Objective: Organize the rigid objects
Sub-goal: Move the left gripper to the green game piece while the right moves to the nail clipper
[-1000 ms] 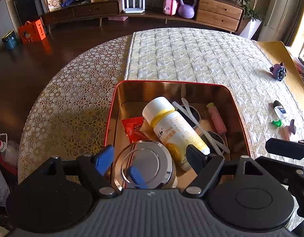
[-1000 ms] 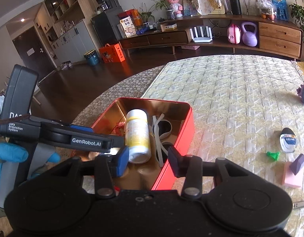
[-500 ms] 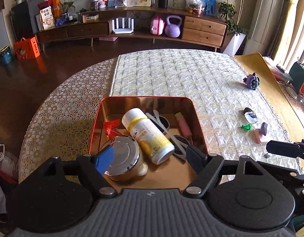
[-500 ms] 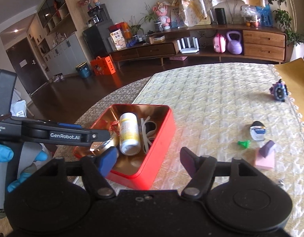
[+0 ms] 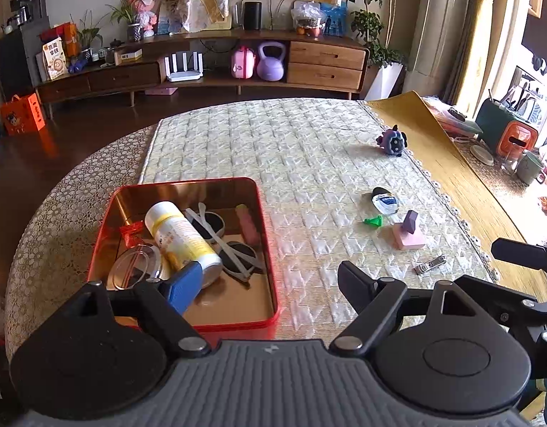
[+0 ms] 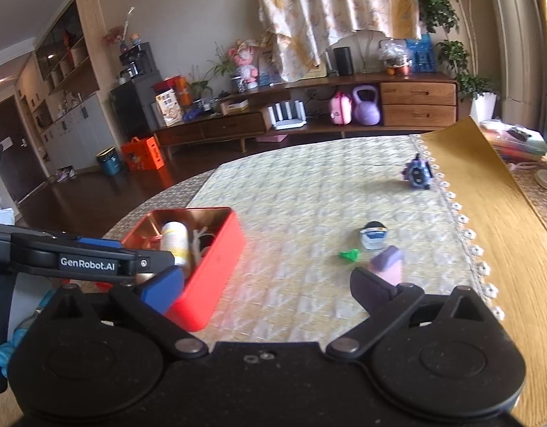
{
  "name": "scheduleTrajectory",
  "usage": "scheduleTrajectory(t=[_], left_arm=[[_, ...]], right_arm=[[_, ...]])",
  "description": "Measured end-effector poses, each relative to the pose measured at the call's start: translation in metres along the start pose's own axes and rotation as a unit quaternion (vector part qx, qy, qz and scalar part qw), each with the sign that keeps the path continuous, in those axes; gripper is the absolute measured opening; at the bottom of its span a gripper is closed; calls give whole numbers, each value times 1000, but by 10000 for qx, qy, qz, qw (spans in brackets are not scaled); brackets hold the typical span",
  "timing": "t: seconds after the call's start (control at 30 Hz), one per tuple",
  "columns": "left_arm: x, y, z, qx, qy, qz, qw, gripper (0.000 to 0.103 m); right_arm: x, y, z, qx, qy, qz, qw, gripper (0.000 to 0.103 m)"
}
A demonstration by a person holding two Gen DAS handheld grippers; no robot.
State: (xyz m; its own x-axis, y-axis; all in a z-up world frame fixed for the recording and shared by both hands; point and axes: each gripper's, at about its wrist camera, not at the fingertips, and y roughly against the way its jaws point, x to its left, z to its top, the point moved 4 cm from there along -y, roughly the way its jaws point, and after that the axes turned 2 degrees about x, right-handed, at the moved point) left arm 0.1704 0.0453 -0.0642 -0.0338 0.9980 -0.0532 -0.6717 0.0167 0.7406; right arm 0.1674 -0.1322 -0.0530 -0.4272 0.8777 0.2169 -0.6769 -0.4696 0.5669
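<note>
Bright daylight from right-side windows, glare on the red tin (gold interior), right-wrist view motion-blurred, fisheye-bent edges

Round tabletop under a cream quilted cloth

On it: a red metal tin, purple toy, green cone, pink block, silver nail clipper.

The left wrist camera sits just behind its claw, raised over the near edge of the desk and facing across it toward the far sideboard. The red tin lies close below, at near left. The right wrist camera looks from lower and further right, over its own claw, facing the same way. Both views share the tin, the pink block, the purple toy and the sideboard.
</note>
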Motion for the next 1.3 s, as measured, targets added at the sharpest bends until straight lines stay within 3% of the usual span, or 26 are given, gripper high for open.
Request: scheduleTrajectory(t=[0.33, 0.73, 1.3], left_arm=[[-42, -22, 4, 41, -45, -161, 9999, 83], [-79, -74, 22, 121, -161, -198, 9996, 83], [-107, -158, 38, 431, -265, -279, 9983, 83]], right_arm=[[-48, 7, -20, 19, -75, -454, 9989, 101], [-76, -17, -34, 354, -11, -462, 9983, 99], [-96, -70, -34, 751, 161, -424, 9961, 88]])
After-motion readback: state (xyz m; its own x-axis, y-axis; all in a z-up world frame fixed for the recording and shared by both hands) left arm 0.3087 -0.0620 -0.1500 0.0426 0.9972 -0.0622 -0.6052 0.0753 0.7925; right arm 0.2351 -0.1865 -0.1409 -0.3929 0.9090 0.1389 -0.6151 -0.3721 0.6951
